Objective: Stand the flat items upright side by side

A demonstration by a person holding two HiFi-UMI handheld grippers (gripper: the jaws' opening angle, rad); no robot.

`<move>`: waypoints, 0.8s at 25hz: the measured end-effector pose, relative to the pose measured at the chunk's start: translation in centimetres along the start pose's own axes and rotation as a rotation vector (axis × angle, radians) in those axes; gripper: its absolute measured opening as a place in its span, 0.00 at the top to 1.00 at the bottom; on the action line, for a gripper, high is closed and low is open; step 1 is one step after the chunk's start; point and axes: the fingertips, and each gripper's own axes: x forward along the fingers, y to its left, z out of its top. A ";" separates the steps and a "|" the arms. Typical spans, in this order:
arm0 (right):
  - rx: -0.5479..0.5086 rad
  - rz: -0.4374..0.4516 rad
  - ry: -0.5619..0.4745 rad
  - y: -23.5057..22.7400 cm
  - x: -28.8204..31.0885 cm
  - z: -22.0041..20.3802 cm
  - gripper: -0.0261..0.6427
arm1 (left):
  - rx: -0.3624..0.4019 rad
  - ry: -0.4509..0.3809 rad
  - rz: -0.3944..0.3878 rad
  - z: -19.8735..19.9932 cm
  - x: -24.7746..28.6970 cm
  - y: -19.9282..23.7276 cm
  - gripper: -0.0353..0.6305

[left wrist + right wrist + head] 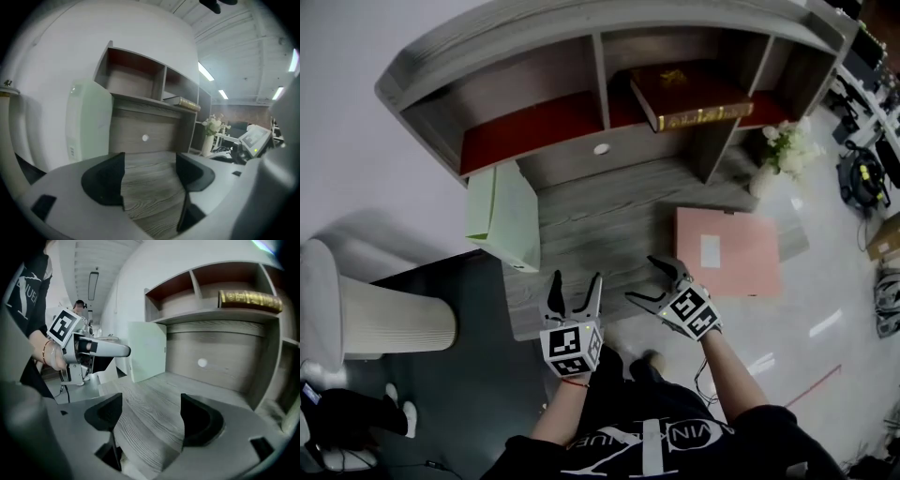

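A pale green flat box [502, 217] stands upright at the left end of the grey wooden desk [609, 234], against the shelf unit. A pink flat item [727, 251] with a white label lies flat at the desk's right end. A red book with gold edges [689, 94] lies flat in the shelf's middle compartment. My left gripper [576, 281] is open and empty over the desk's front edge. My right gripper [640, 278] is open and empty just left of the pink item. The green box [89, 124] shows in the left gripper view, and again as the green box [147, 350] in the right gripper view.
A vase of white flowers [783, 150] stands at the desk's far right corner. A white cylindrical bin [384, 319] sits on the floor to the left. The shelf unit [581, 56] has open compartments with red floors. Office gear lies at the far right.
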 end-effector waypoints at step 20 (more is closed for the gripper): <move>0.385 -0.590 0.107 -13.5 -24.5 -18.1 0.34 | -0.039 0.338 -0.448 -13.0 5.9 -20.4 0.46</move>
